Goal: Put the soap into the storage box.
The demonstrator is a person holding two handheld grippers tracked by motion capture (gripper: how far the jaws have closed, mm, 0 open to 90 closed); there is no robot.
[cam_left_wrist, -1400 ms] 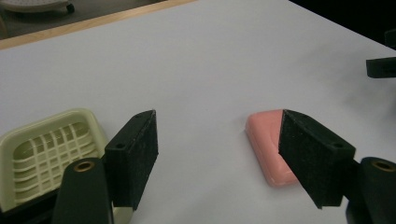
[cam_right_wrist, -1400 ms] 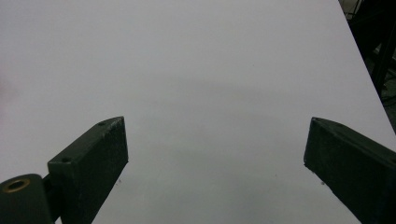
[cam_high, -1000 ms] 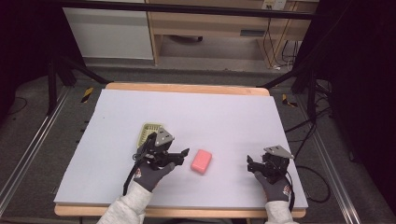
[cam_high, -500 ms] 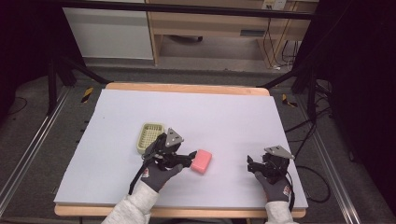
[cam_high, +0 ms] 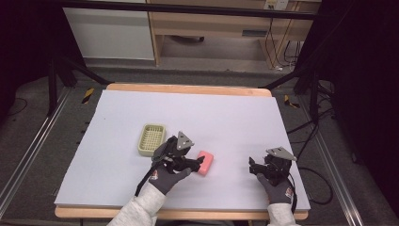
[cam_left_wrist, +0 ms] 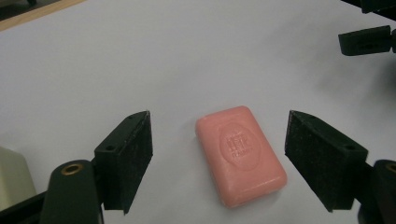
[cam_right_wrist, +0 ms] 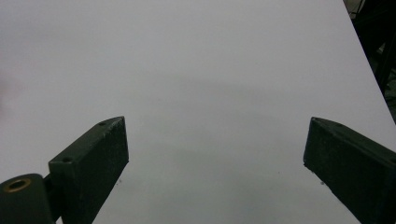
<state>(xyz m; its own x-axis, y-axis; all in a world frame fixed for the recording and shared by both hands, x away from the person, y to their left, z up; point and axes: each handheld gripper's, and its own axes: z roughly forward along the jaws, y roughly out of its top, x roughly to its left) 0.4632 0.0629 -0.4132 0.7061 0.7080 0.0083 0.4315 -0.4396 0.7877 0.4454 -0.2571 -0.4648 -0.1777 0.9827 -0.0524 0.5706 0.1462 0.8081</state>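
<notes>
A pink bar of soap [cam_high: 205,163] lies flat on the white table sheet, right of a pale yellow slotted soap dish [cam_high: 152,139]. My left gripper [cam_high: 196,163] has its tips at the soap's left end. In the left gripper view the soap [cam_left_wrist: 240,154] lies between the two pads, with a gap on each side. The jaws have just been opening and the left gripper [cam_left_wrist: 218,116] is open. My right gripper [cam_high: 254,166] rests low at the front right, apart from the soap. In its own view the right gripper [cam_right_wrist: 215,126] is open over bare sheet.
The white sheet [cam_high: 235,117] covers a wooden table, whose edge [cam_high: 188,88] shows at the back. A corner of the dish [cam_left_wrist: 11,177] sits at the lower left of the left gripper view. The right gripper's jaw [cam_left_wrist: 366,39] shows at that view's top right.
My left hand has moved right, off the soap dish and up to the soap, and its jaws stand wider. The right hand has kept still.
</notes>
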